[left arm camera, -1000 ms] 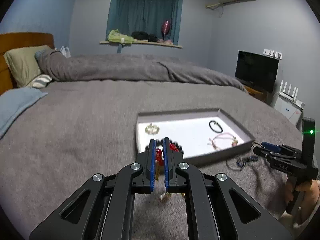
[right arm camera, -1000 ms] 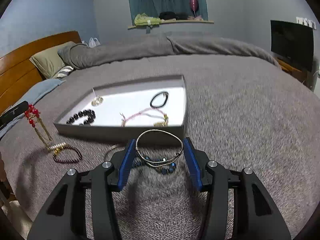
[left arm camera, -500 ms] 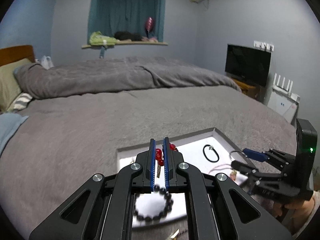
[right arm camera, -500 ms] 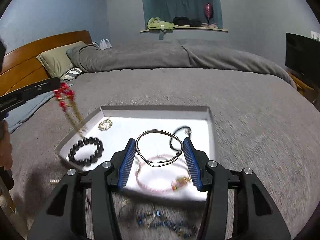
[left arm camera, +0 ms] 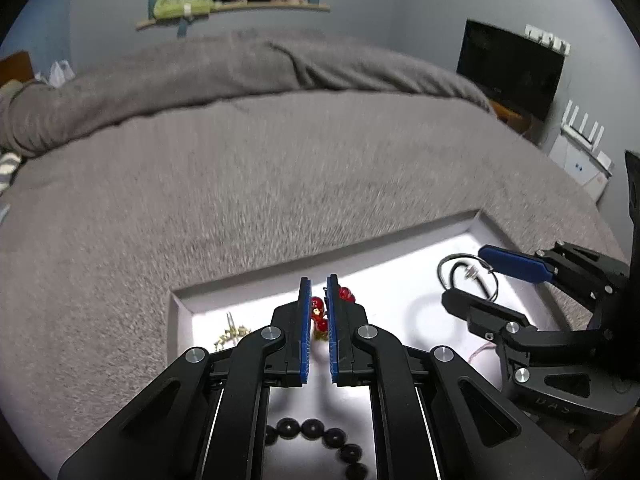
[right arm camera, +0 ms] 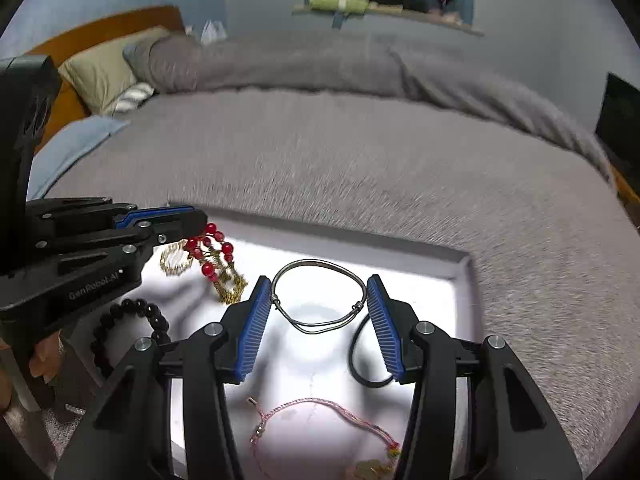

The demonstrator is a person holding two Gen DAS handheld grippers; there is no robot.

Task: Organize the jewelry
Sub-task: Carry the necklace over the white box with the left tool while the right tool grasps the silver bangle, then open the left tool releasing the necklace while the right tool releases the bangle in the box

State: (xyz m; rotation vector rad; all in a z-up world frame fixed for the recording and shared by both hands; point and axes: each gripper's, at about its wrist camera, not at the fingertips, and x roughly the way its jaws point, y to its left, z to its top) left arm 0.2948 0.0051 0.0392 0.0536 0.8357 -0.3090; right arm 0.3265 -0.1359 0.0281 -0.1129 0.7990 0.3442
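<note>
Both grippers over the white tray (right arm camera: 460,276), each carrying jewelry.

Left gripper (left arm camera: 319,300) pinches a red-bead piece (right arm camera: 212,256); at its three o'clock, right gripper (right arm camera: 319,304) clamps a silver wire bangle (right arm camera: 318,296).

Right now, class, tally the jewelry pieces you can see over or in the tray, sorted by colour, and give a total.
Red and gold: 1, beaded piece
Gold: 1, small piece
Black: 2, bead bracelet, black band
Silver: 1, bangle
Pink: 1, cord bracelet
Total: 6

White lettering reading "GenRobot.AI" runs along the black body of the left gripper (right arm camera: 192,222) in the right wrist view. Faint raised letters on the right gripper (left arm camera: 476,280) are too dim to read.
</note>
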